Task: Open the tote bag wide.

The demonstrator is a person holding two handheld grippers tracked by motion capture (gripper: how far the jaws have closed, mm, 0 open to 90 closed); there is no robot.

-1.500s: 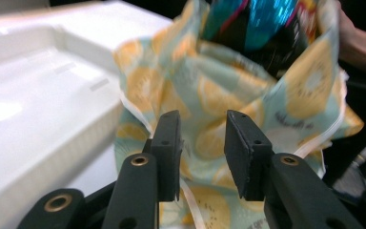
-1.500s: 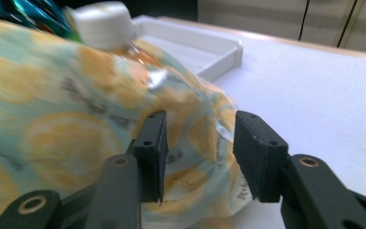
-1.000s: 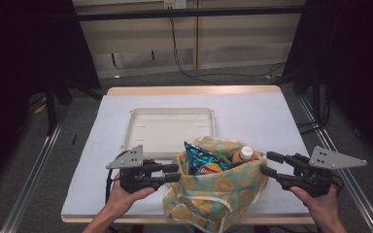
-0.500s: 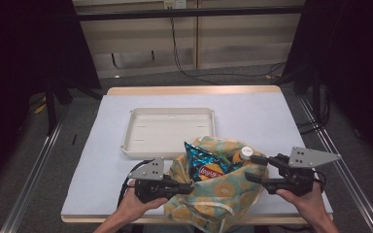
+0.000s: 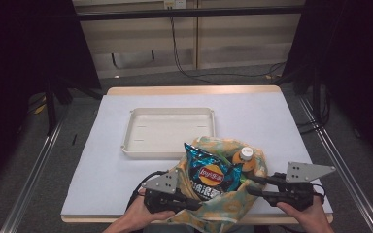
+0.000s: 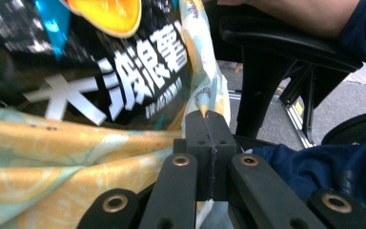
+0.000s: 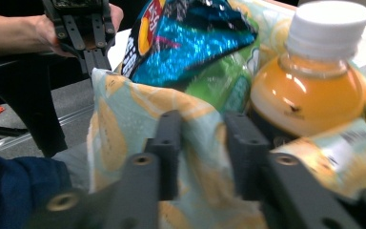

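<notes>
The left gripper [image 6: 205,125] has its jaws pressed together on the rim of the one cloth bag [image 5: 233,206]. The right gripper [image 7: 202,138] has just been closing its jaws, which stand a little apart with a fold of the bag's cloth between them. The bag sits at the table's [image 5: 281,121] near edge, mouth upward, stretched between both grippers. In it stand one crisp packet [image 5: 209,174] and one orange bottle [image 5: 244,161], cap up. One empty tray [image 5: 170,130] lies mid-table behind the bag.
</notes>
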